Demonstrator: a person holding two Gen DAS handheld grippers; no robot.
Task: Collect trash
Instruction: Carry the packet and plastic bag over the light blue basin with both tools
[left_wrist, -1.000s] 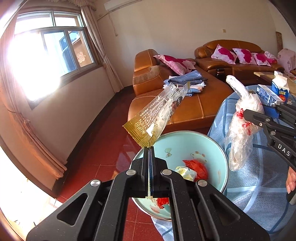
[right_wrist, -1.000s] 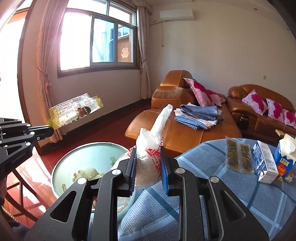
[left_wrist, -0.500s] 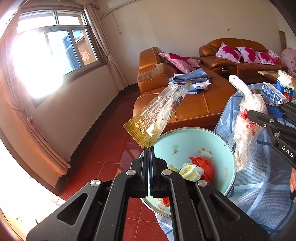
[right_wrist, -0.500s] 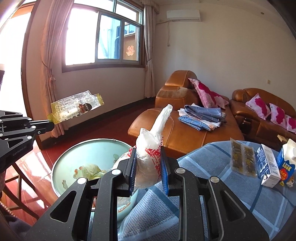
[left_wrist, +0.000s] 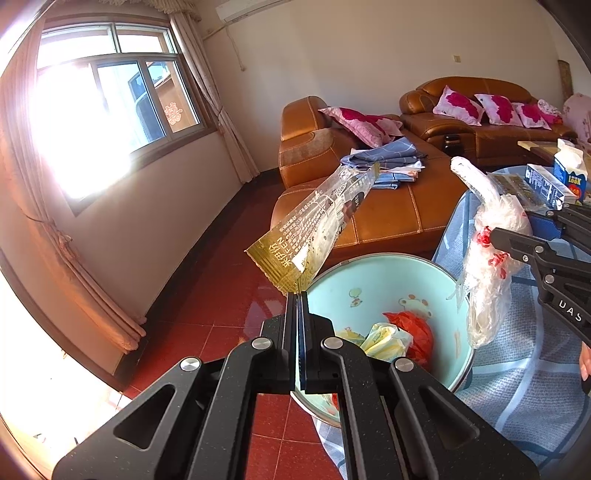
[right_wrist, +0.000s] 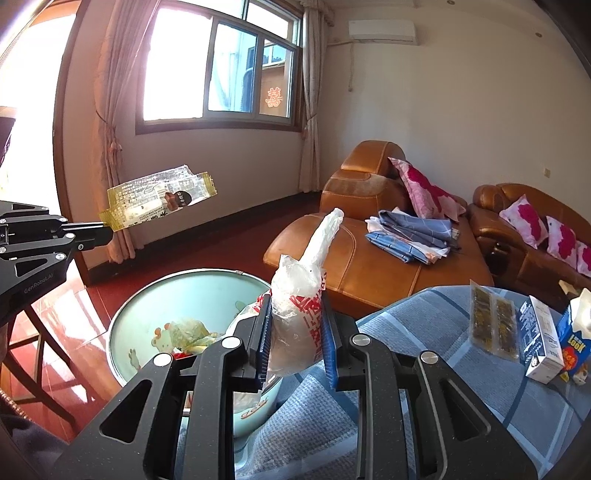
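"LOOK" on blue carton (right_wrist: 571, 341); "CenRobot.AI" on left gripper (right_wrist: 105, 233); "YIFEN" on wrapper (left_wrist: 314, 227).

Folded clothes (right_wrist: 410, 236) and pink pillows (right_wrist: 424, 190) lie on the leather sofa (right_wrist: 369, 266); a curtained window (right_wrist: 218, 70) stands behind.

Gold-edged clear wrapper (left_wrist: 317, 229), white red-printed plastic bag (right_wrist: 299, 314), mint cartoon-printed basin (left_wrist: 380, 280), blue plaid tablecloth (right_wrist: 424, 369)

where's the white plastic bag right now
The white plastic bag is clamped in the right gripper, held at the table-side rim of the teal basin, opposite the left gripper's wrapper.
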